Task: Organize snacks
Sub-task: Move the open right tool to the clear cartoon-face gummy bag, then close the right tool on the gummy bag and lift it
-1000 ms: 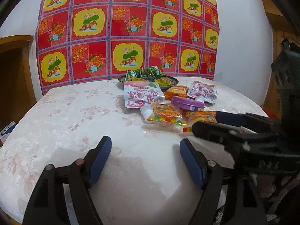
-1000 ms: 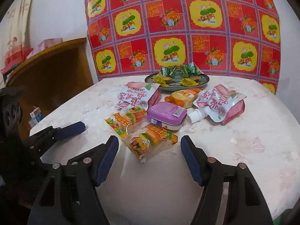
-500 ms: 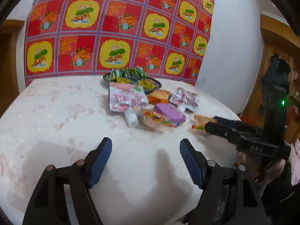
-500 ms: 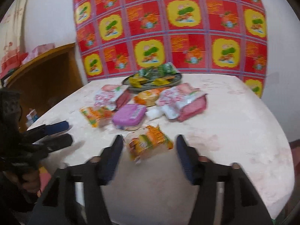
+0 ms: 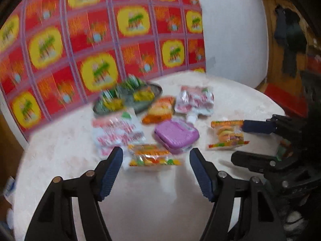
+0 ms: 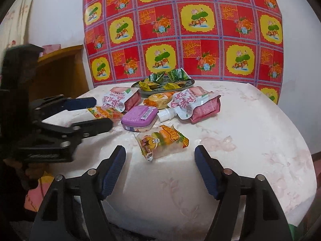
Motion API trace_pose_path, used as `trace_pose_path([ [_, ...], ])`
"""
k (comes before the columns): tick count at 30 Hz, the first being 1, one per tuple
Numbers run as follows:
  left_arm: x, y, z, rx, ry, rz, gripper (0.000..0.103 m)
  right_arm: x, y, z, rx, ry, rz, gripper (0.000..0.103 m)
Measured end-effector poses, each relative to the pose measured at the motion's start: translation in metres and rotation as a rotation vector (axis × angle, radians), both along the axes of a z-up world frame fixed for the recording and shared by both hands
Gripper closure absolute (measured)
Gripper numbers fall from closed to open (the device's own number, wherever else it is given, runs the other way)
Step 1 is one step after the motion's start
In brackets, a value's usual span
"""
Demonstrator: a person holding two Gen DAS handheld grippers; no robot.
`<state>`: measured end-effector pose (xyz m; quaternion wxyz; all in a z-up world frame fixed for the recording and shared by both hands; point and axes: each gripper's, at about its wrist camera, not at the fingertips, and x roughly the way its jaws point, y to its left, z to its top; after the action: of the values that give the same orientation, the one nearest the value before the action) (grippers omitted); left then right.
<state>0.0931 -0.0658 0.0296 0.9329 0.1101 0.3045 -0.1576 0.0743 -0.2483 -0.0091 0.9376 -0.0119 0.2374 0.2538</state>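
Snack packets (image 6: 163, 141) lie before the plate (image 6: 191, 83) on the table (image 6: 250, 132).

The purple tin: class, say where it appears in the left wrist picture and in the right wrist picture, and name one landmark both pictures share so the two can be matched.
Left wrist view: the purple tin lies near the centre, beyond the gap between this gripper's fingers, left of the burger gummy packet.
Right wrist view: the purple tin lies centre-left, behind the burger gummy packet.
Shared landmark: the dark plate of wrapped candies behind the tin.
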Motion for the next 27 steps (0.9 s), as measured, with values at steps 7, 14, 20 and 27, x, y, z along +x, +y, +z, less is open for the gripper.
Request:
trace_pose_path([
  [7, 0.006, 0.000, -0.006, 0.022, 0.023, 0.074, 0.052, 0.002, 0.000, -0.001, 0.011, -0.013, 0.000, 0.029],
  [14, -0.019, 0.014, 0.001, -0.077, 0.010, 0.099, 0.053, 0.005, -0.001, 0.001, 0.026, 0.011, -0.010, 0.028],
  [20, -0.058, 0.034, -0.005, -0.208, -0.051, 0.134, 0.051, 0.007, 0.001, 0.002, 0.082, 0.041, 0.029, 0.028],
  [27, -0.068, 0.058, -0.018, -0.306, -0.055, 0.145, 0.040, 0.008, -0.017, 0.006, 0.208, 0.114, 0.012, 0.028],
])
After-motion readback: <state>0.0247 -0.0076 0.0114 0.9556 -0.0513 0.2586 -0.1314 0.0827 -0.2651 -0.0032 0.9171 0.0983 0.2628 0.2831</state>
